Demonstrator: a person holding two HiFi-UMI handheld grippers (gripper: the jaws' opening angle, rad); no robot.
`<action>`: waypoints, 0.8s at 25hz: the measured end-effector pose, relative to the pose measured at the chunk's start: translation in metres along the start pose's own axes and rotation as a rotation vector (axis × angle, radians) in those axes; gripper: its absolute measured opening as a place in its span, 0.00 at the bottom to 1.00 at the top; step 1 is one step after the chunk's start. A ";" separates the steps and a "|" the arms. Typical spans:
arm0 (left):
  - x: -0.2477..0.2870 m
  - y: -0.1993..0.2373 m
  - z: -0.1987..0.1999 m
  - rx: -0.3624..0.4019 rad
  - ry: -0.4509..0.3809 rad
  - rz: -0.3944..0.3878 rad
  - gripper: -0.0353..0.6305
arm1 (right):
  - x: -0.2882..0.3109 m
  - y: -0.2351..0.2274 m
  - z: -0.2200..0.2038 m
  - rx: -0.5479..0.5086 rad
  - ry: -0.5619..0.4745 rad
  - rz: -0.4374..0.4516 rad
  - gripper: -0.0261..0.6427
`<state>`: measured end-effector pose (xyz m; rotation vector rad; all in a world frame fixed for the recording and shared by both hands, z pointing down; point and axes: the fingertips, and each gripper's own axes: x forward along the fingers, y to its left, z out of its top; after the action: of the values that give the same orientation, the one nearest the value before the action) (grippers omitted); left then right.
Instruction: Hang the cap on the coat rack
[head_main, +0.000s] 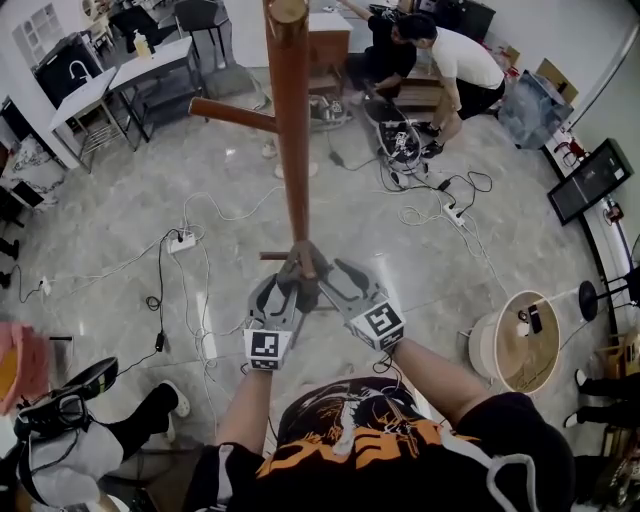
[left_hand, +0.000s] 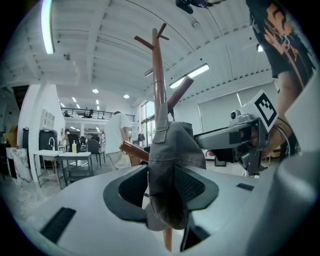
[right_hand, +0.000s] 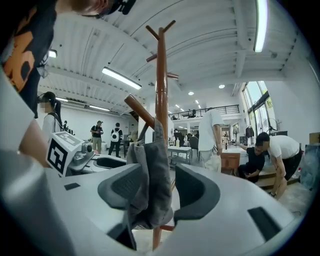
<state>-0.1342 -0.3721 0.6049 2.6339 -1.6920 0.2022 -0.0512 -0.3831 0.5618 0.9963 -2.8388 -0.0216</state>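
Looking down from the head view, the rack (head_main: 292, 130) pole hides most of the cap (head_main: 306, 262). The gripper views show it plainly: grey, hanging limp on the rack, long axis vertical. It hangs between the spread jaws of the left gripper (head_main: 290, 272) and the right gripper (head_main: 326, 272), neither pinching it.

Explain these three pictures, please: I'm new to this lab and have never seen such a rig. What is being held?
No robot here: a person holds a two-jaw gripper in each hand, the left gripper and the right gripper. One picture comes from a head camera looking down; the other two from cameras riding on each gripper. A grey cap appears to hang on the wooden coat rack, between both grippers' open jaws; nothing is gripped. Cables and a power strip lie on the floor.
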 end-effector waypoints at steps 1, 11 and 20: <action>-0.004 0.002 0.001 0.005 -0.002 0.000 0.33 | -0.004 0.002 0.002 -0.013 -0.003 0.007 0.38; -0.060 0.024 0.015 -0.002 0.010 0.154 0.16 | -0.034 0.008 0.029 0.012 -0.051 0.049 0.28; -0.072 -0.004 0.085 0.018 -0.015 0.057 0.14 | -0.067 0.025 0.101 0.046 -0.116 0.121 0.12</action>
<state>-0.1509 -0.3114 0.5125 2.6079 -1.7802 0.1996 -0.0281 -0.3244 0.4552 0.8566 -3.0130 -0.0013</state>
